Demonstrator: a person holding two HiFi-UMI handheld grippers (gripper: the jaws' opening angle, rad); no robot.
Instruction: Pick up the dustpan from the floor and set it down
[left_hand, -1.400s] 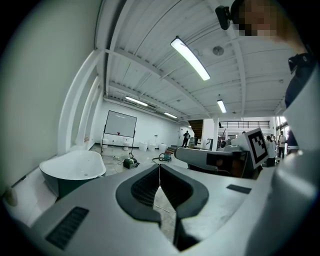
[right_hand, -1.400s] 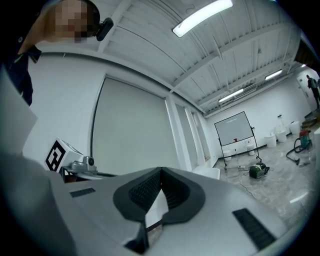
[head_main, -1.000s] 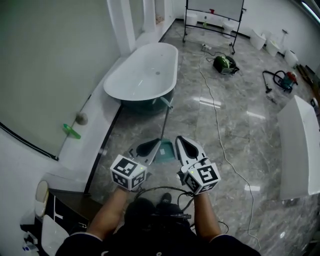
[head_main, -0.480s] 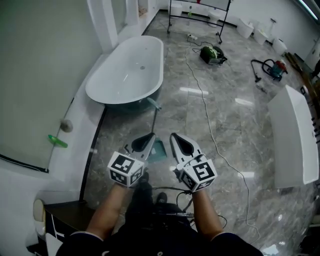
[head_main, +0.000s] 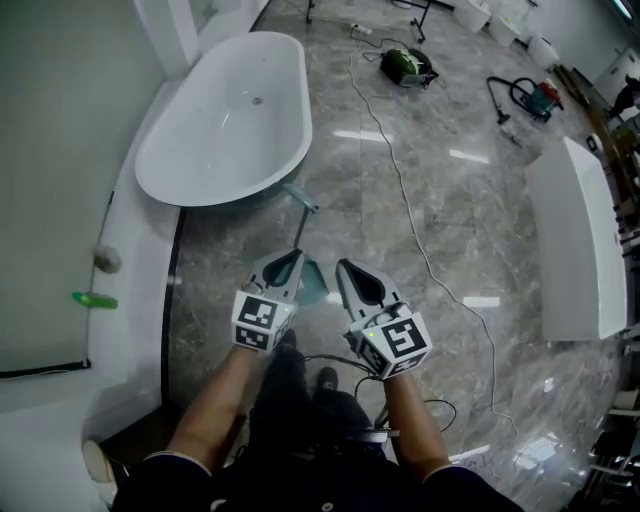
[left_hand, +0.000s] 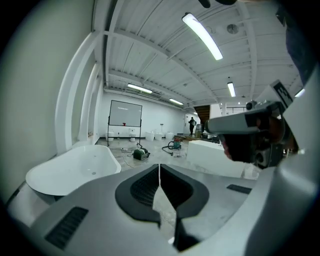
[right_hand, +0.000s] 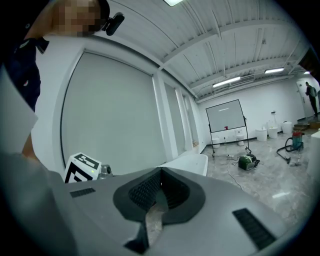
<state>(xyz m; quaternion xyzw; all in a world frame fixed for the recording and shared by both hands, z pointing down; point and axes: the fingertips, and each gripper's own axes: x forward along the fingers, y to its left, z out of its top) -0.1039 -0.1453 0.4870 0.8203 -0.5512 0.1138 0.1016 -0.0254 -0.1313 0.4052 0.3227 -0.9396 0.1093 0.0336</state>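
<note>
A teal dustpan (head_main: 314, 284) lies on the grey marble floor, its long thin handle (head_main: 299, 228) rising toward the bathtub. In the head view the pan shows between my two grippers, partly hidden by them. My left gripper (head_main: 284, 266) hangs just left of the pan with its jaws shut and empty; its own view shows the tips (left_hand: 159, 169) meeting. My right gripper (head_main: 353, 275) hangs just right of the pan, also shut and empty, with its tips (right_hand: 160, 184) closed. Whether either gripper touches the dustpan I cannot tell.
A white bathtub (head_main: 225, 120) stands ahead on the left against the wall. A white cable (head_main: 400, 190) runs across the floor to a green machine (head_main: 405, 65). Another white tub (head_main: 575, 240) is at the right, a vacuum cleaner (head_main: 530, 95) beyond it.
Both grippers have moved forward and down toward the floor. The bathtub and dustpan have slid closer under my view, and the pan now sits between the gripper tips. The jaws stay shut.
</note>
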